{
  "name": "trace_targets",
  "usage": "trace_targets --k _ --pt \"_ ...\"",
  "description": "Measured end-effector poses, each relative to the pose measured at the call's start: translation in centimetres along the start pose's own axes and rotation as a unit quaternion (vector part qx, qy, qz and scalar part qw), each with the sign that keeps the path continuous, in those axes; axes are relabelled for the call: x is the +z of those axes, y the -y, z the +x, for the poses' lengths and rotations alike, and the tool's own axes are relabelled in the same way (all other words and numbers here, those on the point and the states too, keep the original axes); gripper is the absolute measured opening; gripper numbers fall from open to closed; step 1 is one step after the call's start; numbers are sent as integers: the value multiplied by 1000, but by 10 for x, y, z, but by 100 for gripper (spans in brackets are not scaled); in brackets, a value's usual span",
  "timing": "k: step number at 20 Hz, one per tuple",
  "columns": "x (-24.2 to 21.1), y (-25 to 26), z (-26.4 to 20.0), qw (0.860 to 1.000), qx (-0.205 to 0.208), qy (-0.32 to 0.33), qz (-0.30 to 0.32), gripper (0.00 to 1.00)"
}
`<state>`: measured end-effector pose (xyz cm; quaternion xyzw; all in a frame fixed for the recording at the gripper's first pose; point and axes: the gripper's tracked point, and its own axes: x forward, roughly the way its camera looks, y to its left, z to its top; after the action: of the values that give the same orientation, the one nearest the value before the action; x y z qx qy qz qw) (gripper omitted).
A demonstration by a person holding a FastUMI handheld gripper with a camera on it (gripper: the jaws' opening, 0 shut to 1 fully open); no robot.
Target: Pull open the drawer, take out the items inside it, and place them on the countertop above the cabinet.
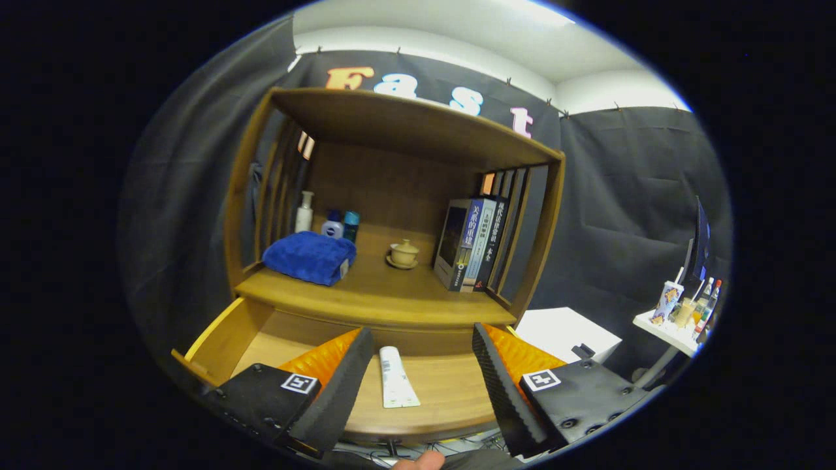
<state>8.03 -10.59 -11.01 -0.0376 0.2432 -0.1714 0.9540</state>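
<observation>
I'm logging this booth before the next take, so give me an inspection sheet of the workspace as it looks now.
Surface: wooden countertop above the open drawer.
Job's things: white tube lying flat in the drawer, between the fingers, untouched.
Clutter: blue towel, three bottles, lidded cup on a saucer, books standing at the right.
Grippers: claw open, fingers either side of the tube.
Cables: some below the drawer front.
Surroundings: white box, side table with drinks.

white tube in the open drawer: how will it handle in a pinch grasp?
The tube lies flat between the open fingers, so it probably won't roll. It looks soft-bodied and may dent under a squeeze. Probably light, and its smooth skin could slip.
</observation>
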Motion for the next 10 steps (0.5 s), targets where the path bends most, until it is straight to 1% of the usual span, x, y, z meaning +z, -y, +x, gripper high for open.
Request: trace_targets --k 2,3,4,6,8,10 --pt "-5 -7 37 998 11 -56 25 99" --pt "-18 -7 53 995 11 -94 26 99" --pt "-35 -5 66 989 7 -143 17 99" --pt "-69 3 89 974 -3 -228 -5 99" --pt "-98 -5 109 960 10 -281 -10 99" --pt "-120 -22 123 947 30 -320 15 99"
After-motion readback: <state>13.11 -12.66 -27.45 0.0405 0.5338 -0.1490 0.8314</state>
